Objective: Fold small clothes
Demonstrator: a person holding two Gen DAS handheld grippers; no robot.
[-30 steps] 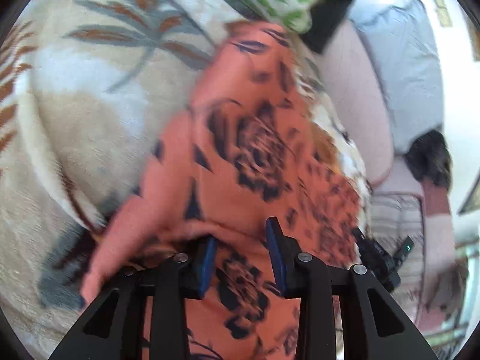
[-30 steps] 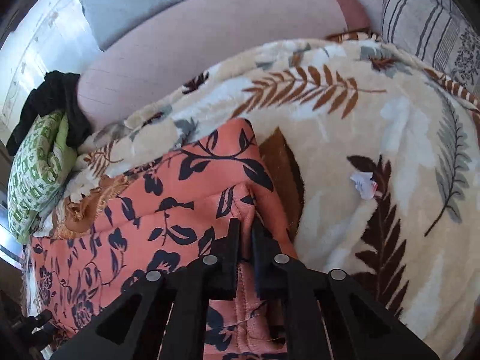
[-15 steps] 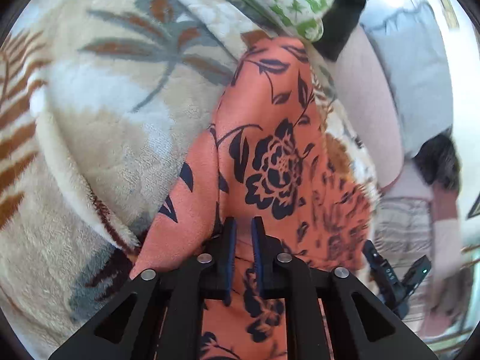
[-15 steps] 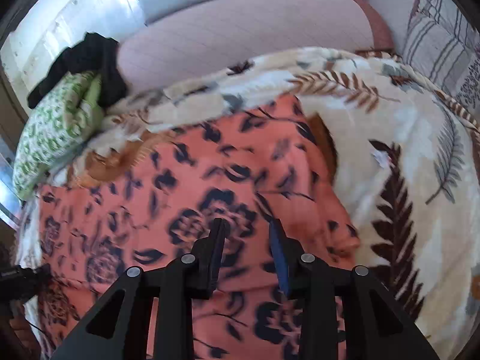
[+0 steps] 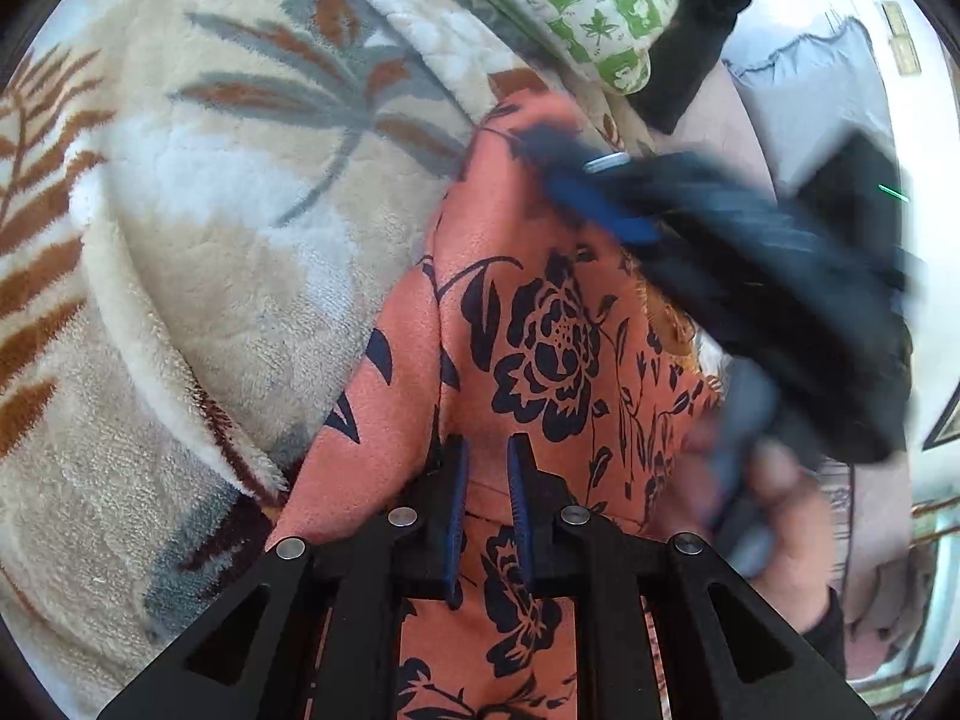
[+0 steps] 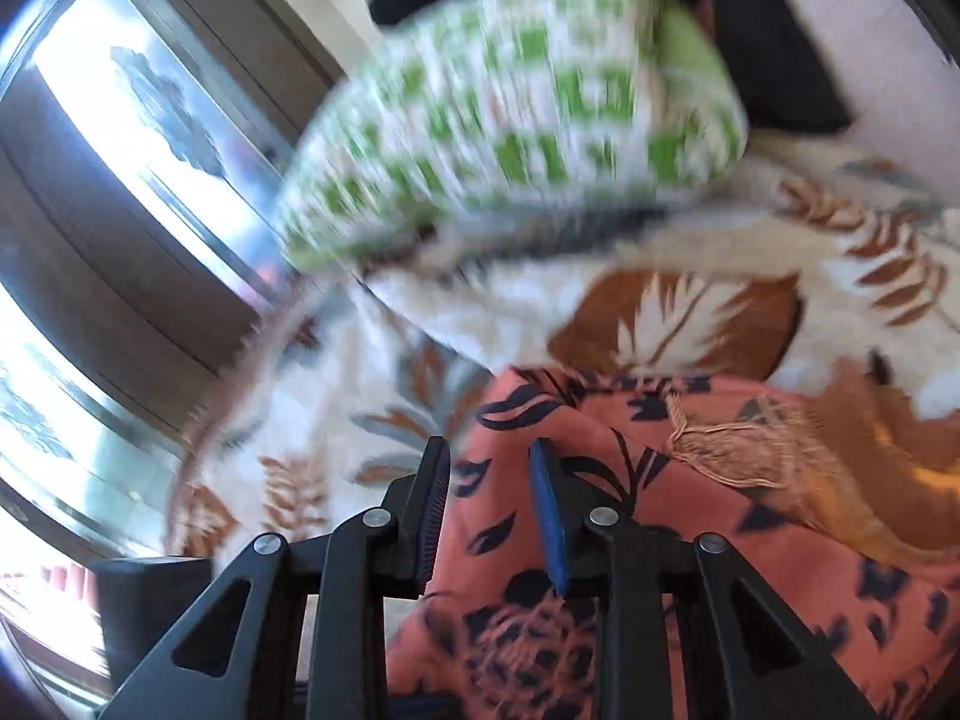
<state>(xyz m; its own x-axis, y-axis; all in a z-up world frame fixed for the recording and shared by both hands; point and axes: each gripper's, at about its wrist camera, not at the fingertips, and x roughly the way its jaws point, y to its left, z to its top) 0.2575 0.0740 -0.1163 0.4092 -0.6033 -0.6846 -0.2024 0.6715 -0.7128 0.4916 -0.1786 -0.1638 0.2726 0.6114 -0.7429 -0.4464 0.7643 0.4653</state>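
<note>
An orange garment with dark floral print (image 5: 534,324) lies on a cream leaf-patterned blanket (image 5: 198,228). My left gripper (image 5: 485,468) is shut on a fold of the garment at its near edge. My right gripper shows in the left wrist view (image 5: 606,204), blurred, over the garment's far corner. In the right wrist view the right gripper (image 6: 489,480) is open, its fingers either side of the garment's corner (image 6: 600,480), holding nothing.
A green-and-white patterned cushion (image 6: 516,108) and a black cloth (image 6: 774,60) lie beyond the garment. A pink sofa back (image 5: 732,120) runs behind. A window (image 6: 120,138) is at the left of the right wrist view.
The right gripper let go of the garment, opened, and swung over to its far corner near the cushion. The left gripper closed on a fold of the garment and still holds it.
</note>
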